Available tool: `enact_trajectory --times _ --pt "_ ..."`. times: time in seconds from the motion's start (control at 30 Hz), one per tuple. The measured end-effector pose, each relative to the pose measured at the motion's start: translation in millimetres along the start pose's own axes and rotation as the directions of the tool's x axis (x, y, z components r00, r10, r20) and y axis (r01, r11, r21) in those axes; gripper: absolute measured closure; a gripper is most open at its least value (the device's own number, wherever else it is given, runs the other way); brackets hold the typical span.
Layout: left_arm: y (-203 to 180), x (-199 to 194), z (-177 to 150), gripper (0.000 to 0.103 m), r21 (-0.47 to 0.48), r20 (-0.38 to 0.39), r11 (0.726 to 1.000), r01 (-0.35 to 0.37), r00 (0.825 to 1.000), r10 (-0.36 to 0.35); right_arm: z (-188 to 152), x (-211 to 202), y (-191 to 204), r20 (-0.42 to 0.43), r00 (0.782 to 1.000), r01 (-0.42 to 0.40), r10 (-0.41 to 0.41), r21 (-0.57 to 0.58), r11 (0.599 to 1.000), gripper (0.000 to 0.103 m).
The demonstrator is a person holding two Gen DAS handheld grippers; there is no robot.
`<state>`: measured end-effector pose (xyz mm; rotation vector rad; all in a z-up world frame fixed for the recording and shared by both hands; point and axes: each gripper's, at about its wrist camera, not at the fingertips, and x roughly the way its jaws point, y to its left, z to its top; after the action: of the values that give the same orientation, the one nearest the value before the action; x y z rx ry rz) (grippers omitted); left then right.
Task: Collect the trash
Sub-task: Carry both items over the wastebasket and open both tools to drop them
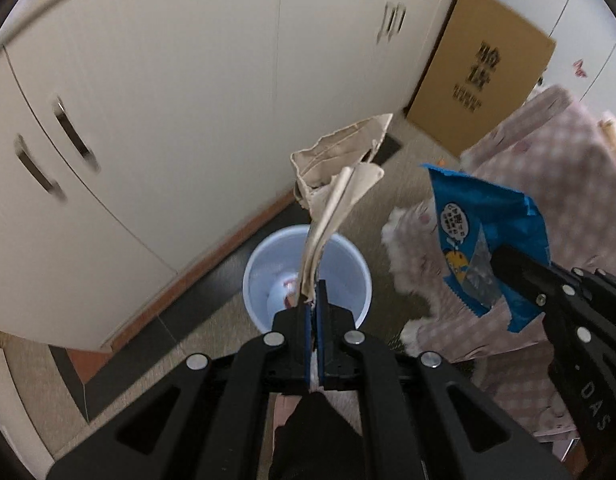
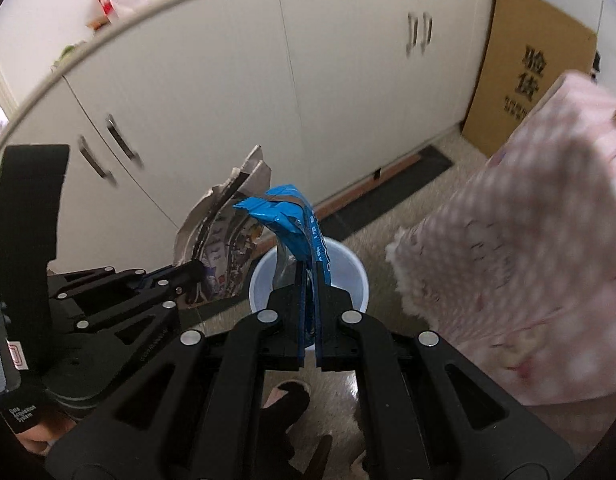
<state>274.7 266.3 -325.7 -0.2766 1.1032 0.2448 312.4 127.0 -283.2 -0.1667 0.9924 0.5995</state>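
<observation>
Above the white bin [image 1: 308, 276] on the floor, your left hand-held gripper [image 1: 314, 296] is clamped on a crumpled paper bag [image 1: 340, 168] — your right hand-held gripper [image 2: 311, 276] pinches a blue snack wrapper [image 2: 291, 220]. Both pieces hang over the bin's mouth, beside the pink blanket [image 2: 528, 248] and white cabinets [image 1: 167, 100].

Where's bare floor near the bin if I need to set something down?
Free: the beige floor strip between the white cabinets and the pink checked blanket, running toward the cardboard box. Crowded: over the white bin, where the left gripper with its torn paper packaging and the right gripper with its blue wrapper converge.
</observation>
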Motion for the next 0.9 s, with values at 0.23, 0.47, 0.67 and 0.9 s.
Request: enact_trajectory --times 0.23,0.47,0.67,0.9 --pt "5 68 -2 0.101 -0.001 -0.126 1.000 -0.009 0.992 0.009 -9 52 -14 -0.067 0.998 0.009 -0.005 0.056 0.998 0.100" --pt "-6 105 0 0.100 0.011 -0.174 1.000 -0.001 0.985 0.003 -14 86 -26 -0.097 0.995 0.014 -0.005 0.096 0.995 0.100" --pt "-9 120 8 0.097 -0.002 -0.166 1.000 0.003 0.986 -0.004 -11 100 -36 -0.106 0.994 0.016 -0.002 0.125 0.992 0.100" --pt "-11 119 15 0.063 0.004 -0.130 1.000 0.008 0.991 -0.008 -11 108 -38 -0.111 0.994 0.007 0.008 0.137 0.991 0.100"
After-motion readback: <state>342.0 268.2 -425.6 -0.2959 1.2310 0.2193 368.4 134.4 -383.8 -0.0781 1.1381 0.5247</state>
